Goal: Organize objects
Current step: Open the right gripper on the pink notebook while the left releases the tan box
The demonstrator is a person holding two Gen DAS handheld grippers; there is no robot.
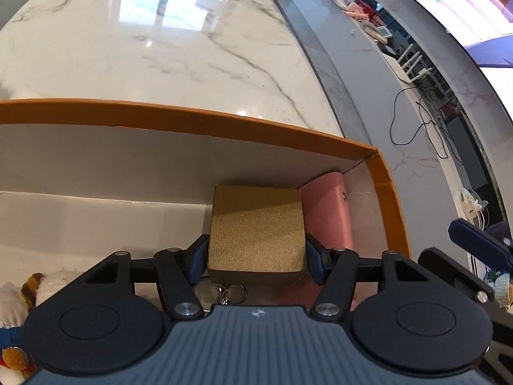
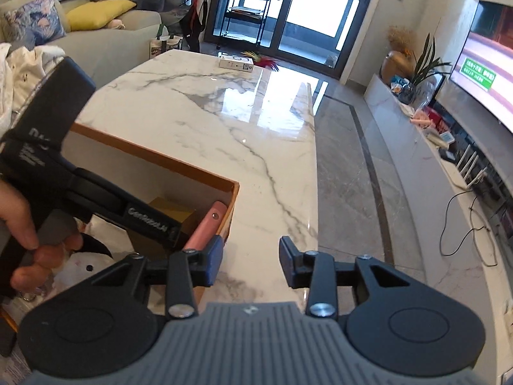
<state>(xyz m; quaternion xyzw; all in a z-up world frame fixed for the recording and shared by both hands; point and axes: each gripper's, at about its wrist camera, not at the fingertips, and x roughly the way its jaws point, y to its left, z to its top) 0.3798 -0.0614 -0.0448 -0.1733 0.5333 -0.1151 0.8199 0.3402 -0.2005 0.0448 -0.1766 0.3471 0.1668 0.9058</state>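
Note:
My left gripper (image 1: 256,256) is shut on a gold box (image 1: 256,234) and holds it inside an open orange-rimmed cardboard box (image 1: 192,118), near its far right corner. A pink case (image 1: 327,211) stands on edge against the box's right wall, just right of the gold box. In the right wrist view the gold box (image 2: 173,213) and pink case (image 2: 205,227) show inside the cardboard box (image 2: 154,157), partly hidden by the left gripper's body. My right gripper (image 2: 251,266) is open and empty above the marble table, just right of the cardboard box.
The white marble table (image 2: 208,112) carries a small white carton (image 2: 236,62) at its far end. A plush toy (image 1: 16,304) and a key ring (image 1: 231,293) lie in the cardboard box. A TV stand (image 2: 426,147) with cables runs along the right.

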